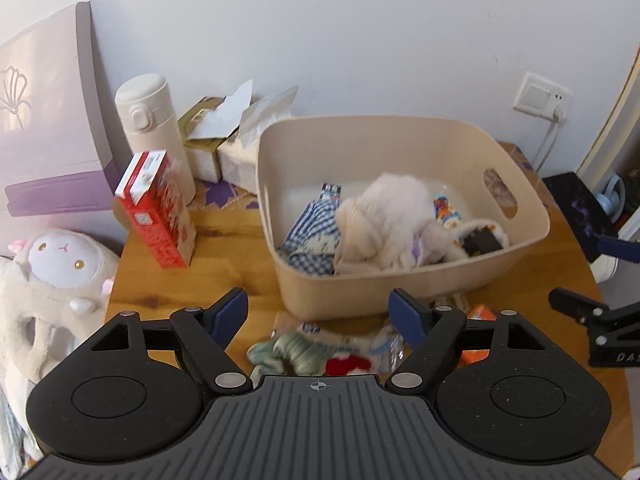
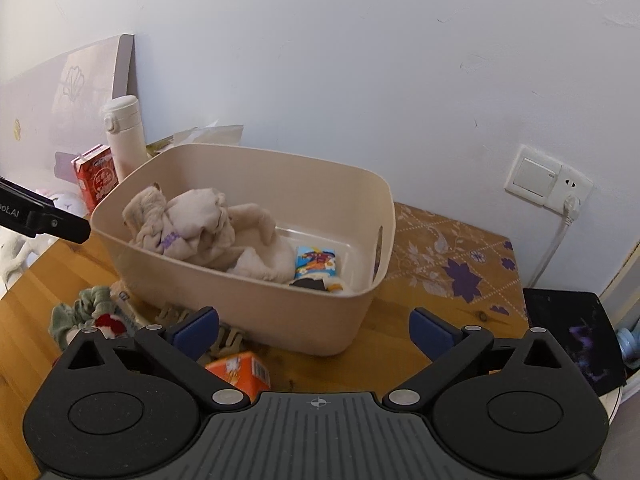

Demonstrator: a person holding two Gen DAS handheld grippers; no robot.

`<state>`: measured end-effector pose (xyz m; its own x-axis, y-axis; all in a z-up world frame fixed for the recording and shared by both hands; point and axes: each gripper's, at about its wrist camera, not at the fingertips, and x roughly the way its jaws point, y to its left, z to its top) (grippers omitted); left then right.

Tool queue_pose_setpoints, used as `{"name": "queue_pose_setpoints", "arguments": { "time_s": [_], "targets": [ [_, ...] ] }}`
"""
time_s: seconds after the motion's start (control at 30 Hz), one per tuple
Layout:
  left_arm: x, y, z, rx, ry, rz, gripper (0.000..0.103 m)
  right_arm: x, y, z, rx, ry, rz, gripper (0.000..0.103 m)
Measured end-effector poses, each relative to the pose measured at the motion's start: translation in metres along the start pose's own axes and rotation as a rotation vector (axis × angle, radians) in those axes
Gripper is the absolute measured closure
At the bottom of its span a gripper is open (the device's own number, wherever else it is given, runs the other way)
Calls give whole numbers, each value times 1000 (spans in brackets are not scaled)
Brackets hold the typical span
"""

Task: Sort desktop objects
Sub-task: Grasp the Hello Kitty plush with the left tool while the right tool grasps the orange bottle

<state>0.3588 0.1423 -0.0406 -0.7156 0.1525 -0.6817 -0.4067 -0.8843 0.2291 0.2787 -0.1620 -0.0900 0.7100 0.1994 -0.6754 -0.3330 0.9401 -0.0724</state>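
Desktop objects are split between a beige bin [image 1: 400, 280] and the wooden worktop [image 1: 224, 256] it stands on. Inside the bin lie a cream plush garment [image 1: 384, 220], a blue checked cloth [image 1: 316, 228] against its left wall, a small colourful carton [image 2: 316, 262] toward the right, and a dark item [image 1: 480, 242] half buried near the front right corner. Just in front of the bin, on the worktop, sit a green scrunchie [image 1: 288, 354] touching a small red-and-white piece [image 1: 347, 365], some clear wrappers [image 1: 390, 346], and an orange carton [image 2: 240, 372] a little to the right of them. The left gripper [image 1: 318, 314] hovers above that loose pile with its jaws spread and nothing between them; the right gripper [image 2: 314, 334] faces the bin's front wall, its jaws also spread wide and empty. Left of the bin a red box [image 1: 158, 208] stands upright, with a white flask [image 1: 154, 128] behind it and tissue boxes [image 1: 224, 140] against the wall. A plush sheep [image 1: 56, 276] sits at the worktop's left edge, and a wall socket [image 2: 548, 182] is mounted to the right.
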Motion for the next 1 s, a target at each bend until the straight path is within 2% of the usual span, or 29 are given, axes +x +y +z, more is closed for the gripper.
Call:
{"name": "queue_pose_setpoints", "arguments": {
  "time_s": [0.5,0.63,0.8,1.0],
  "targets": [
    [13,0,-51,77,87,16,23,3,19,-33,-32,96,37,0],
    [16,-7,-63,127,74,14,23,9,23,-41,-59,128,41,0],
    [22,-20,-76,237,6,30,23,21,32,-49,-100,169,62,0],
    [39,-33,-87,284,25,30,23,35,40,-54,-144,198,71,0]
  ]
}}
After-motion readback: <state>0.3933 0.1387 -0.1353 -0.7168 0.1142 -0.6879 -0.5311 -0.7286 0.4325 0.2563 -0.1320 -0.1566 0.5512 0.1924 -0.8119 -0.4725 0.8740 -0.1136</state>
